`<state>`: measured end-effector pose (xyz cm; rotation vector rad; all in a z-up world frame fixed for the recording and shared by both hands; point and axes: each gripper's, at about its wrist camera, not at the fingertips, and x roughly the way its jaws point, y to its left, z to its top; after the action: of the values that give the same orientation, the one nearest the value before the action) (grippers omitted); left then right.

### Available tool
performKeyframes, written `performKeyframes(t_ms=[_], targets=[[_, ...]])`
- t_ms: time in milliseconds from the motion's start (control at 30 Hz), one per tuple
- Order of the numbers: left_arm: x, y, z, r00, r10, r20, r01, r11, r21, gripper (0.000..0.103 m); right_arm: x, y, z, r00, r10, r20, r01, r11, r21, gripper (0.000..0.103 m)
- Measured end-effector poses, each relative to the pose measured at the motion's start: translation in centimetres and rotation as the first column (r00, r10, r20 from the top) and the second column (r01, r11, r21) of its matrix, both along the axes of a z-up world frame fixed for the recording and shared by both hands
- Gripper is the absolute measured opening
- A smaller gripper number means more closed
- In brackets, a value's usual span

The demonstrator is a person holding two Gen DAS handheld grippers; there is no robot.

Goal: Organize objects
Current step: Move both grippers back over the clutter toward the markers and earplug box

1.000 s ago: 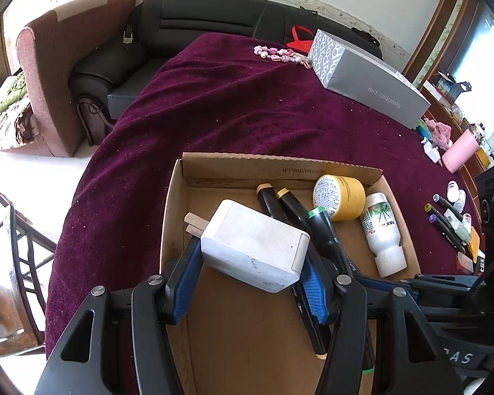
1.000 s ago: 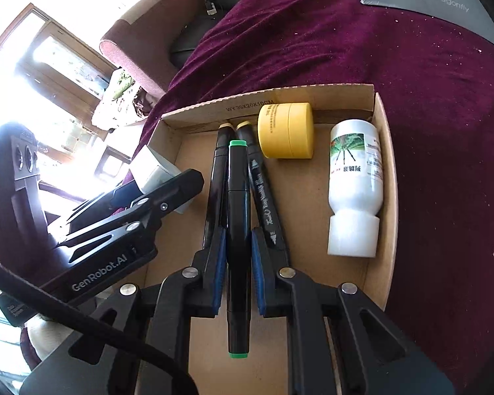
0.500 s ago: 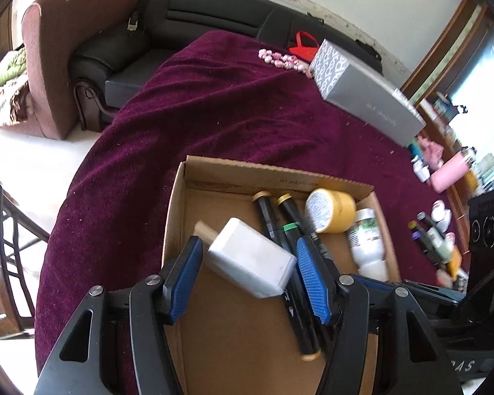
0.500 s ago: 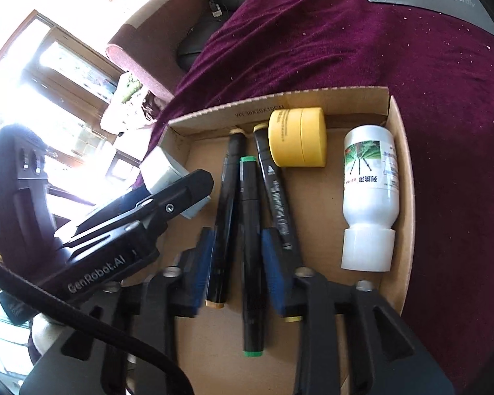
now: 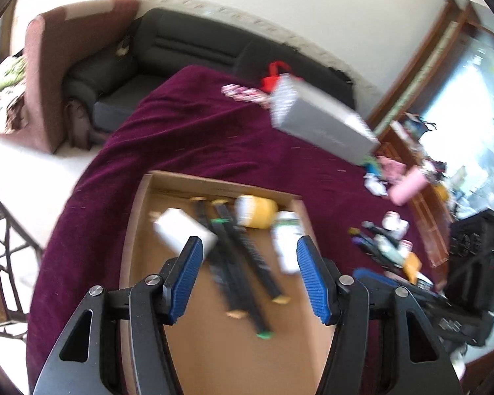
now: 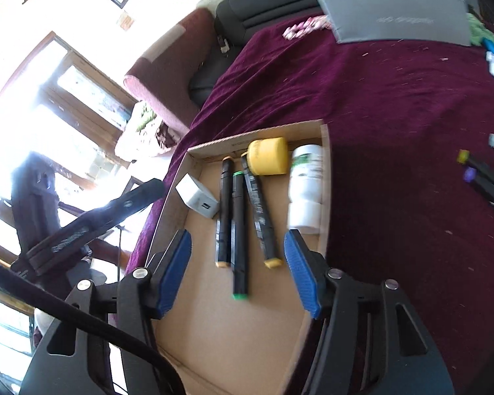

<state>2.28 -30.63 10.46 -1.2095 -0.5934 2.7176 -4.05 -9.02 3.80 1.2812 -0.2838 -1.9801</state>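
Table: purple cloth [image 6: 395, 105], grey carton [image 6: 395, 16] at the far edge
Box: cardboard tray [image 6: 227, 335] on the cloth
Contents: white bottle [image 6: 306, 181], yellow jar [image 6: 268, 156], white charger [image 6: 197, 196], three markers [image 6: 238, 223], perhaps touching
Left gripper [image 5: 248, 275]: open, empty, above the tray
Right gripper [image 6: 237, 271]: jaws opening, gripping nothing, green-tipped marker lying loose below

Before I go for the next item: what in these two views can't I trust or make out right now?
- Left wrist view: motion blur smears the markers, jar and bottle; labels unreadable.
- Loose pile on the cloth: small and blurred, items not identifiable.
- Right wrist view: loose markers cut off by the right edge.
- Box near end hidden behind the right gripper.
- Window glare washes out the left side.
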Motion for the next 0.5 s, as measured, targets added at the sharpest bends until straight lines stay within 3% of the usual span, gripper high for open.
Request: performKeyframes(t_ms=[100,233,333,400,467,500], targets=[[1.4,4.3,1.5,0.995,-0.083,-0.055,0.084,0.996,0.030,0.057,0.6,3.1,1.2,0.997,-0.051,-0.054,0.051,0.999,-0.004,0.058],[1.9,10.3,1.8,0.978,-0.199,-0.069,0.202,0.979,0.035,0.057,1.7,8.7,3.8,0.974,-0.150,-0.172,0.157,0.987,0.028,0.058],[1.8,14.3,1.1,0.963,-0.265,-0.052,0.267,0.963,0.047,0.056,3.5,13.1,7.5,0.903,-0.231,-0.362,0.275,0.958,0.075,0.064],[1.7,16.2,0.4,0.959,-0.280,-0.038,0.282,0.956,0.076,0.056,5.0,15.7,9.9,0.817,-0.283,-0.502,0.373,0.924,0.085,0.093],[1.6,17.7,-0.6,0.956,-0.293,-0.021,0.293,0.949,0.117,0.056,5.9,18.4,11.2,0.741,-0.330,-0.585,0.428,0.903,0.034,0.103],[1.6,18.4,-1.2,0.956,-0.294,-0.011,0.293,0.946,0.138,0.056,5.7,19.9,11.2,0.738,-0.344,-0.581,0.421,0.907,-0.002,0.103]])
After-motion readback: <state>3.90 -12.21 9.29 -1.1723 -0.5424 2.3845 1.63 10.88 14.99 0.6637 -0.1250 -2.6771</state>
